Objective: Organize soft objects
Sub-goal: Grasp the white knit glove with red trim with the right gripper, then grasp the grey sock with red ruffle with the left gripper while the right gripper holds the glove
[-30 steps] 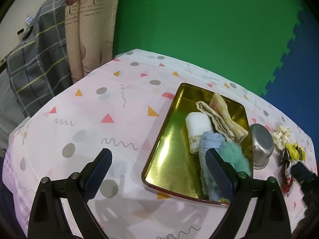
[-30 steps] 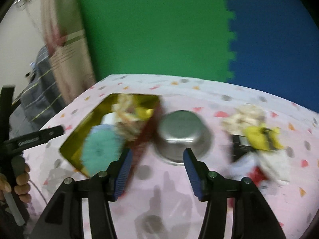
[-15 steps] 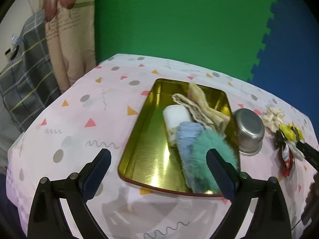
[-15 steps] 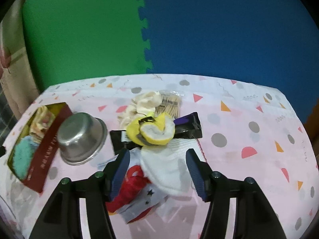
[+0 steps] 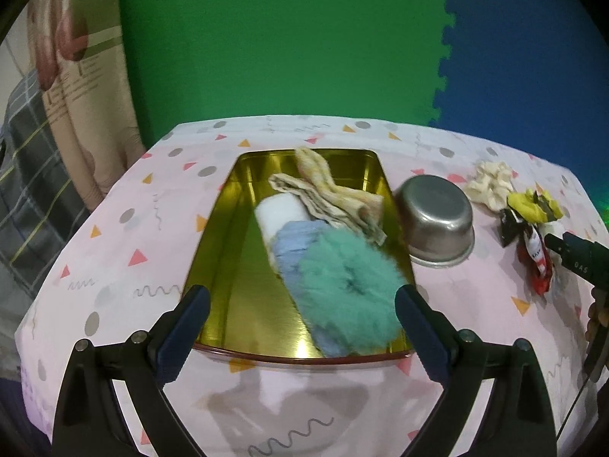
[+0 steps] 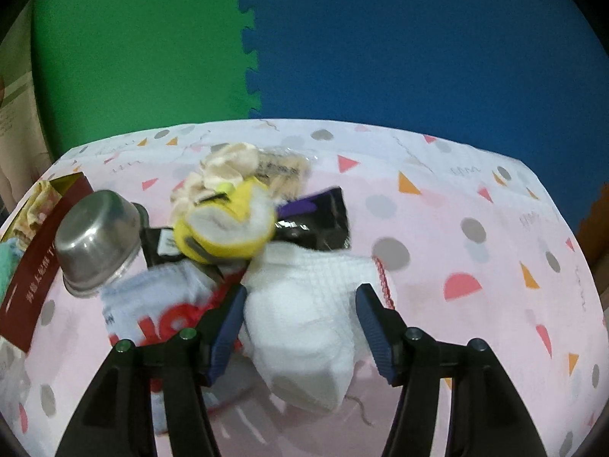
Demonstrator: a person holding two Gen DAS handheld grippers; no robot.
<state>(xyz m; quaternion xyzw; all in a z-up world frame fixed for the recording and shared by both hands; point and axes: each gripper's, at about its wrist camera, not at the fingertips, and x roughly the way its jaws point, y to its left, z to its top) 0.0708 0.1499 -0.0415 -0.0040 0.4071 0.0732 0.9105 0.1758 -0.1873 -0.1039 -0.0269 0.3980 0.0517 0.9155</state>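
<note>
A gold tin [image 5: 228, 205] holds a teal fluffy scrunchie [image 5: 350, 285], a blue cloth [image 5: 297, 243], a white roll [image 5: 279, 209] and a beige cloth [image 5: 327, 190]. My left gripper [image 5: 302, 316] hangs open over the tin's near edge, holding nothing. My right gripper [image 6: 300, 304] is open and low over a folded white cloth [image 6: 304, 316], which lies between its fingers. Just beyond the cloth sit a yellow and white soft bundle [image 6: 228, 228] and a cream scrunchie [image 6: 224, 167].
An upturned steel bowl [image 6: 95, 236] stands between the tin [image 6: 34, 266] and the pile. A black packet [image 6: 319, 221], a red and white packet [image 6: 167, 304] and a clear packet of wooden sticks [image 6: 281, 175] lie among the soft things. A patterned pink tablecloth [image 6: 475, 247] covers the table.
My right gripper swung from the bowl to the pile and came down around the white cloth, its jaws a little wider. My left gripper shifted so the tin sits centred before it.
</note>
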